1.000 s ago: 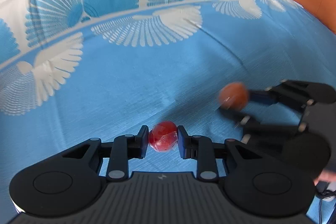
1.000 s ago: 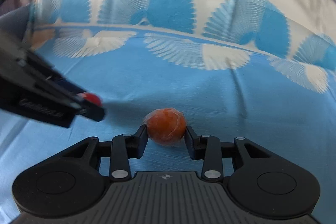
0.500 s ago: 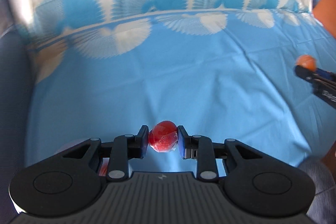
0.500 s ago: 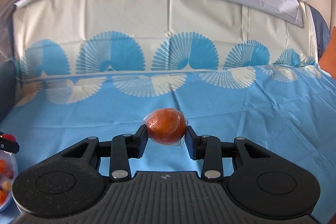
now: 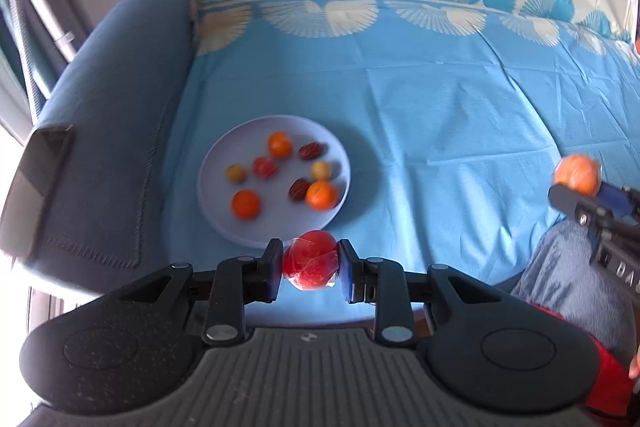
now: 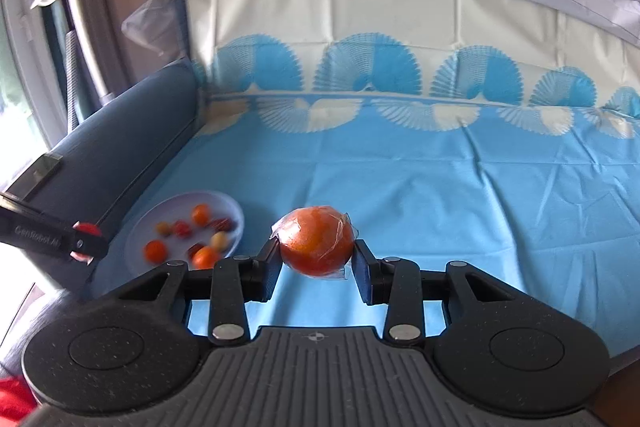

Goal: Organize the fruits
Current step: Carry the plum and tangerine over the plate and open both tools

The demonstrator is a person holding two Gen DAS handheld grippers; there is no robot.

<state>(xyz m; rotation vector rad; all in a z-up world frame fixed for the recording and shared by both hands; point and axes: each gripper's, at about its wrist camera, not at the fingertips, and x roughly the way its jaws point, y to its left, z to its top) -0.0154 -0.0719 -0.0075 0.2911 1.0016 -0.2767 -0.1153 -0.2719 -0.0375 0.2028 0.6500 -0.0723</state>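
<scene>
Two fruits held aloft over the blue sheet (image 5: 460, 131): wrapped red fruit (image 5: 310, 259) pinched in left gripper (image 5: 310, 267) fingers just near side of the plate (image 5: 216, 211); wrapped orange (image 6: 317, 241) clamped in right gripper (image 6: 316, 267) fingers, right of plate. Eight small fruits on plate.

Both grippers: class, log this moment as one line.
left gripper: shut on red fruit | right gripper: shut on orange fruit | plate: holds fruits
</scene>
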